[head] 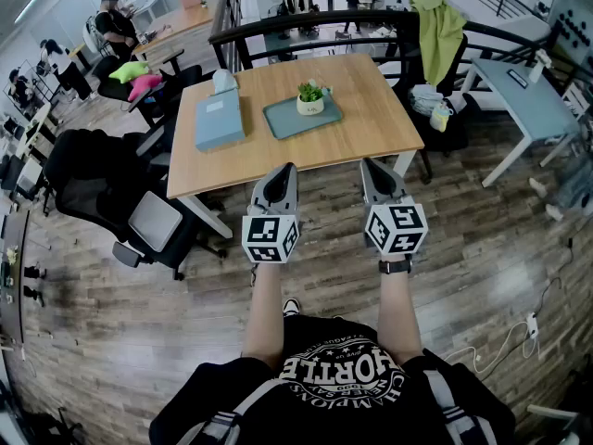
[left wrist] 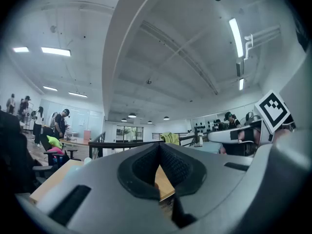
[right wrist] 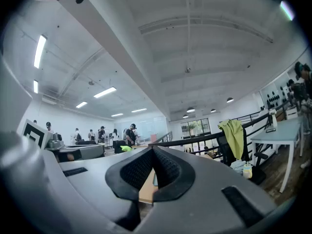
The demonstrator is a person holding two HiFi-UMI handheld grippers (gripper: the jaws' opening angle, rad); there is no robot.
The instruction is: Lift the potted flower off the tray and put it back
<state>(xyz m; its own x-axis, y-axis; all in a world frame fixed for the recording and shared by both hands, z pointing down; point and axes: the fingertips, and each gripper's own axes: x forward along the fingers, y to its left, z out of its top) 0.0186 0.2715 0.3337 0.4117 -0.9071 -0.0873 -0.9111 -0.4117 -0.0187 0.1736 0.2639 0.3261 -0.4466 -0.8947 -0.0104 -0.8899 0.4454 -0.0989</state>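
Observation:
A small potted flower (head: 311,97), green leaves in a white pot, stands on a teal tray (head: 301,117) in the middle of a wooden table (head: 371,119). My left gripper (head: 281,176) and right gripper (head: 374,171) are held level side by side in front of the table's near edge, well short of the tray. Both are shut with nothing between the jaws. In the left gripper view the left gripper (left wrist: 159,147) has its tips meeting, with a sliver of the table (left wrist: 163,184) behind. The right gripper (right wrist: 152,151) looks the same in its own view.
A pale blue box (head: 219,119) lies left of the tray, a tissue box (head: 223,82) behind it. Black office chairs (head: 139,216) stand left of the table. A dark railing (head: 315,21) runs behind it. A grey desk (head: 523,95) is at the right. People sit at the far left.

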